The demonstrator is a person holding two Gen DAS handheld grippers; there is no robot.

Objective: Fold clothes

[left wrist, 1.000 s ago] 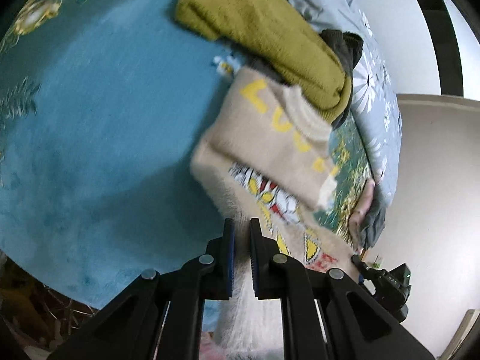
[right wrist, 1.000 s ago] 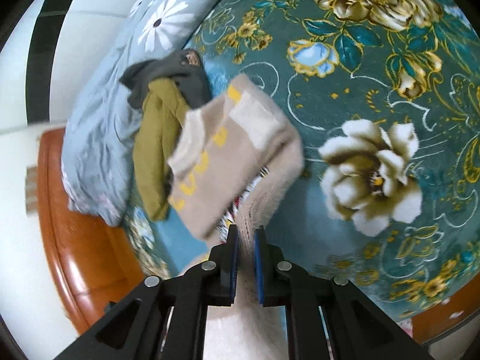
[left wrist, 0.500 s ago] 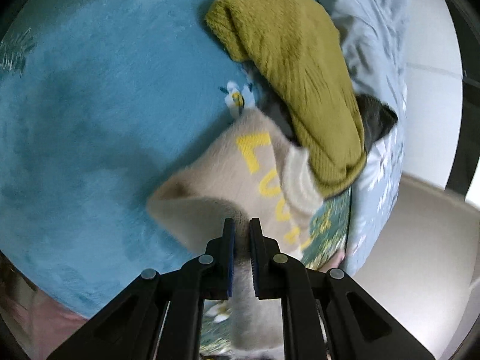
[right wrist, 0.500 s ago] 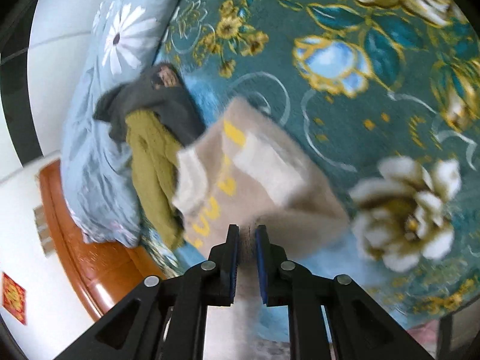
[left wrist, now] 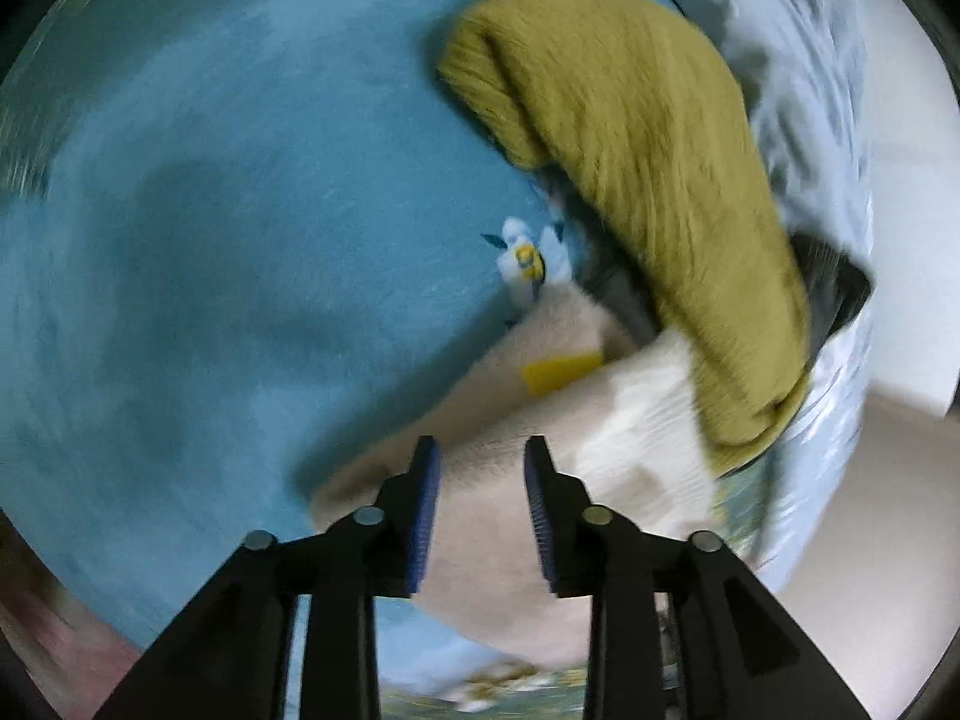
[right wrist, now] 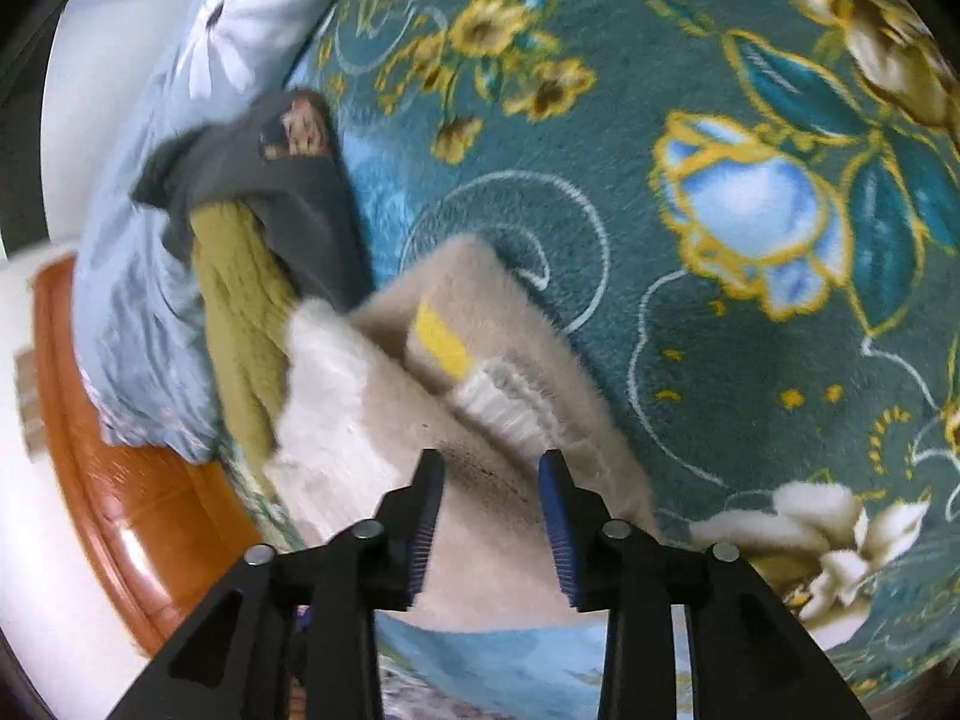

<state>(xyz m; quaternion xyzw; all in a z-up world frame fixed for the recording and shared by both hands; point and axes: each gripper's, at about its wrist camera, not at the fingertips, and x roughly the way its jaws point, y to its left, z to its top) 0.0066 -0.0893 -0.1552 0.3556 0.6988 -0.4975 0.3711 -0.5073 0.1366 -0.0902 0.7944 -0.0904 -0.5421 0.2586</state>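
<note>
Nearest the left wrist camera, the left gripper (left wrist: 479,495) has its jaws standing apart, the blue-ribbed pads bracketing a stretch of the beige sweater (left wrist: 510,468) without pinching it. In the right wrist view the right gripper (right wrist: 491,507) is likewise spread wide, with nothing caught between its jaws, poised just over the same beige sweater (right wrist: 456,438). The sweater lies folded on the teal floral blanket (right wrist: 750,360), a yellow letter patch showing on its upper layer and a paler ribbed cuff or hem (which of the two is hard to say through the blur) tucked along the fold. Its far edge touches the olive knit garment (left wrist: 636,180), which is draped over a dark grey garment (right wrist: 282,192); from the right wrist the olive knit garment (right wrist: 240,312) shows beneath and beside the grey one, which bears a small brownish print near its top. Beyond that pile is a pale blue duvet (right wrist: 180,120) with a white daisy pattern, bunched along the bed's edge, and the same pale blue duvet (left wrist: 804,60) fills the upper right of the left wrist view. Farthest out, a glossy orange-brown wooden bed frame (right wrist: 114,480) curves along the left of the right wrist view, against a white wall.
</note>
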